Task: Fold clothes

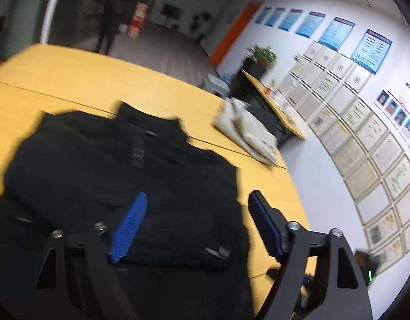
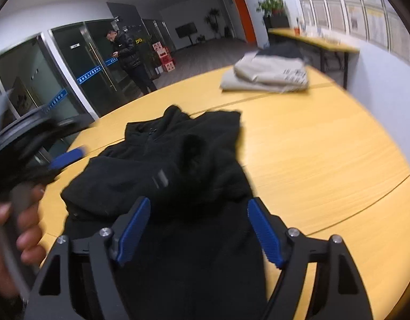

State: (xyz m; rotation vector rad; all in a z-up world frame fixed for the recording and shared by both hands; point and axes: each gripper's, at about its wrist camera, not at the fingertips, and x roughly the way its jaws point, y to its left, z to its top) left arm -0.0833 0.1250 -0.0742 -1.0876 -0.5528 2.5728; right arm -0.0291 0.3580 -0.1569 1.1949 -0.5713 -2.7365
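A black zip-neck fleece lies on the yellow table, collar at the far end. My left gripper is open just above the fleece's near right part, with nothing between its blue pads. In the right wrist view the same fleece lies rumpled, one side folded over. My right gripper is open above its near part and holds nothing. The left gripper shows blurred at the left edge, held by a hand.
A stack of folded beige clothes sits at the table's far right; it also shows in the right wrist view. A second table stands by the poster wall. A person stands near glass doors beyond the table.
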